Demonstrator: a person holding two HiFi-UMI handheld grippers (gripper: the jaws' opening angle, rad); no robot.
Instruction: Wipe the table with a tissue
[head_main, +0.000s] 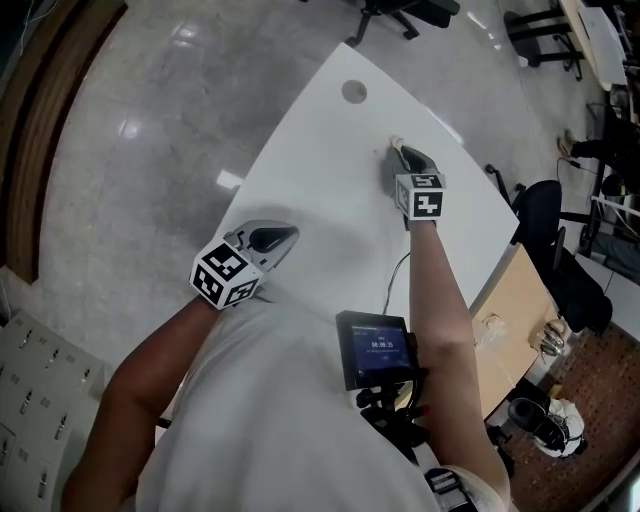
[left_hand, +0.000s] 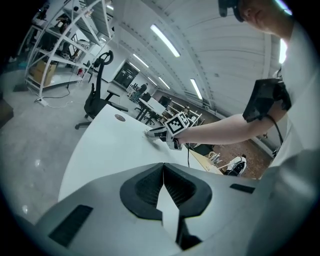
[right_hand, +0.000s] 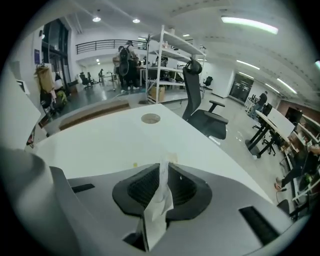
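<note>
Right gripper view: tissue clamped between jaws of the right tool.

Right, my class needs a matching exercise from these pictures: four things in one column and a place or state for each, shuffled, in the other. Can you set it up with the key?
Things
1. left gripper
2. right gripper
3. round hole
4. small screen

Places or states
A. in the white table top, near its far end
B. shut on the tissue
C. lit, at the person's chest
D. shut, nothing between its jaws

Pairs: 1-D, 2-B, 3-A, 4-C.
</note>
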